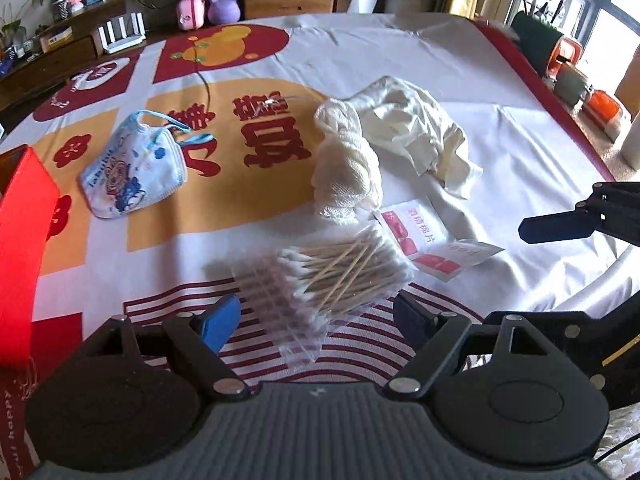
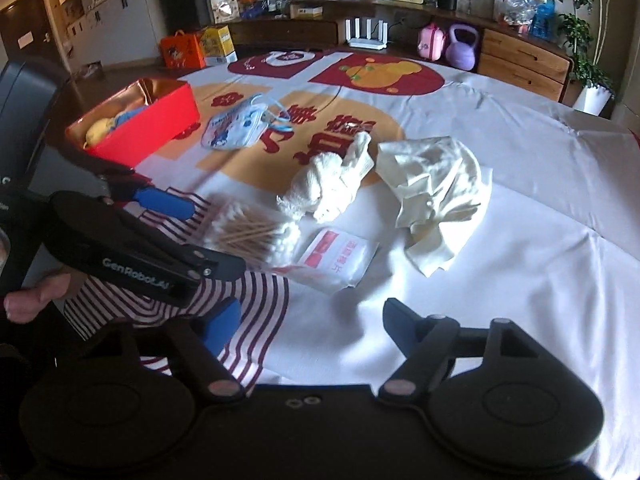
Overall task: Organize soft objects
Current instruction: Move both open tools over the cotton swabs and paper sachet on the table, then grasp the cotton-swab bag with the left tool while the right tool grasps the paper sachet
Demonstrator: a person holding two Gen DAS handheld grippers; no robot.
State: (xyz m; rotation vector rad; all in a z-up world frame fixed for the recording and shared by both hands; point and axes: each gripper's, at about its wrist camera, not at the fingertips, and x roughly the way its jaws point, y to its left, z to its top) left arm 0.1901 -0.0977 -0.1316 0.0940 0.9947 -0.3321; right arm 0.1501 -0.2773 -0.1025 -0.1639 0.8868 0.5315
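Observation:
A clear bag of cotton swabs lies on the printed tablecloth, its near end between the wide-apart fingers of my left gripper, which stands open without pressing it. From the right wrist view the left gripper flanks the swab bag. My right gripper is open over bare white cloth, nothing between its fingers. Ahead lie a white-and-red packet, a knotted gauze roll, a crumpled cream cloth and a child's face mask. A red box holds yellow and blue soft things.
The red box stands at the table's left edge. The right gripper reaches in from the right. A hand holds the left gripper. Behind the table are a wooden cabinet, a purple kettlebell and a white router.

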